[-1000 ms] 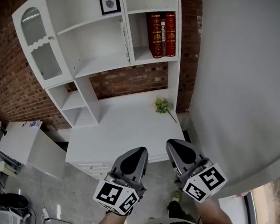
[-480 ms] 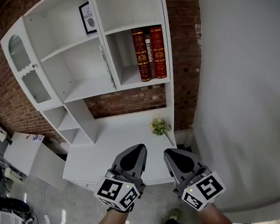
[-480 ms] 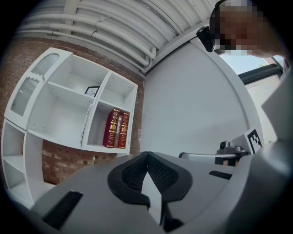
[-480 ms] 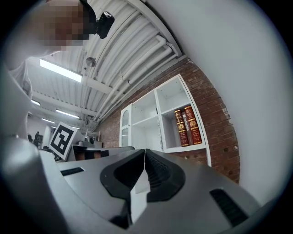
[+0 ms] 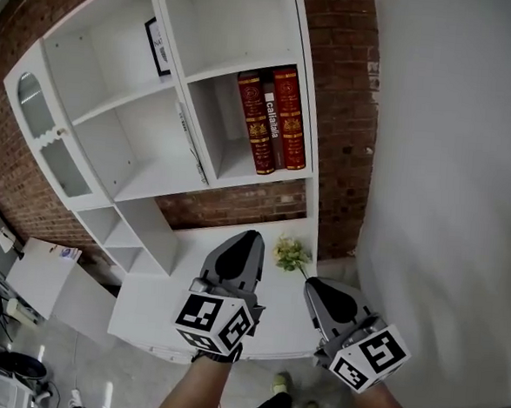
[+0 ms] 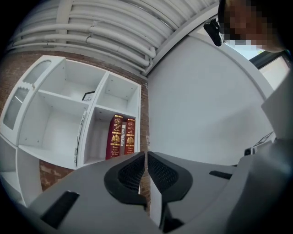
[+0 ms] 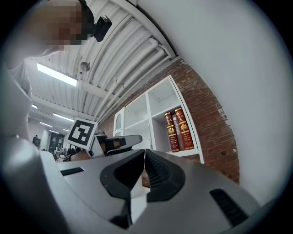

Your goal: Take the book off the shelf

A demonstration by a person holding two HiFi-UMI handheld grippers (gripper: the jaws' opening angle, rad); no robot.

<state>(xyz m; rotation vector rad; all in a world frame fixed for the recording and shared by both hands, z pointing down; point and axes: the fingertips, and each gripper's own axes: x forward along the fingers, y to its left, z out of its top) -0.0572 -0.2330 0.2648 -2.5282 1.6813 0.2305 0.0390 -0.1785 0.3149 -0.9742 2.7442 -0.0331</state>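
Observation:
Three books stand upright in the right compartment of the white shelf unit (image 5: pixel 241 167): a dark red book (image 5: pixel 255 122) (image 6: pixel 114 142) (image 7: pixel 170 131), a thin grey book (image 5: pixel 271 126) and a second red book (image 5: pixel 291 117) (image 6: pixel 129 142) (image 7: pixel 185 129). My left gripper (image 5: pixel 250 238) (image 6: pixel 145 155) is shut and empty, held over the white desk below the books. My right gripper (image 5: pixel 311 284) (image 7: pixel 144 153) is also shut and empty, lower and to the right. Both are well short of the books.
A framed picture (image 5: pixel 156 46) stands on the shelf left of the books. A small bunch of flowers (image 5: pixel 290 253) lies on the white desk (image 5: pixel 157 301) under the shelves. A brick wall (image 5: pixel 337 100) backs the unit, and a plain white wall (image 5: pixel 450 169) rises at the right.
The view has tilted up, so the shelf and books look nearer. My left gripper has moved up and forward over the desk. The right gripper has stayed low.

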